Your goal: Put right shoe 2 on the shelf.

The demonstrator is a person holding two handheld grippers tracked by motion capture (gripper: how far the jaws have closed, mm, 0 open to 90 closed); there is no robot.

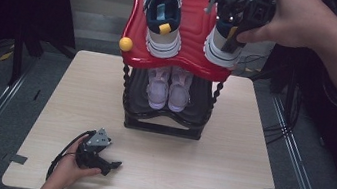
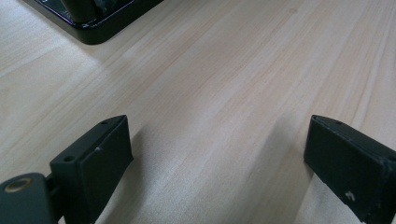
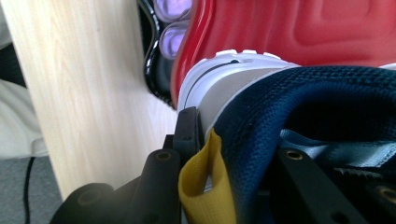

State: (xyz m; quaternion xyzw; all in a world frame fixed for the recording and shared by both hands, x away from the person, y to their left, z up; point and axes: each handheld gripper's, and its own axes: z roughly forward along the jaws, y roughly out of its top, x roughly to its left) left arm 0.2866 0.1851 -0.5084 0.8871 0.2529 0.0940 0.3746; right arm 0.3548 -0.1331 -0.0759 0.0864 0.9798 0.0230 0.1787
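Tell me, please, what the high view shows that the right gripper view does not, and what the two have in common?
High view alone: the left gripper resting open on the table near the front edge, the other navy sneaker on the red top shelf, and a yellow ball at the shelf's left corner.

Right gripper view alone: a close look at the yellow pull tab at the heel, with a jaw pressed against it.

Both: the right gripper shut on the navy sneaker's heel, the lilac shoes on the lower tier, and the wooden table.

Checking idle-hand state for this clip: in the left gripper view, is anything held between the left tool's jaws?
No: the left tool stands with its jaws wide apart, with bare table between them.
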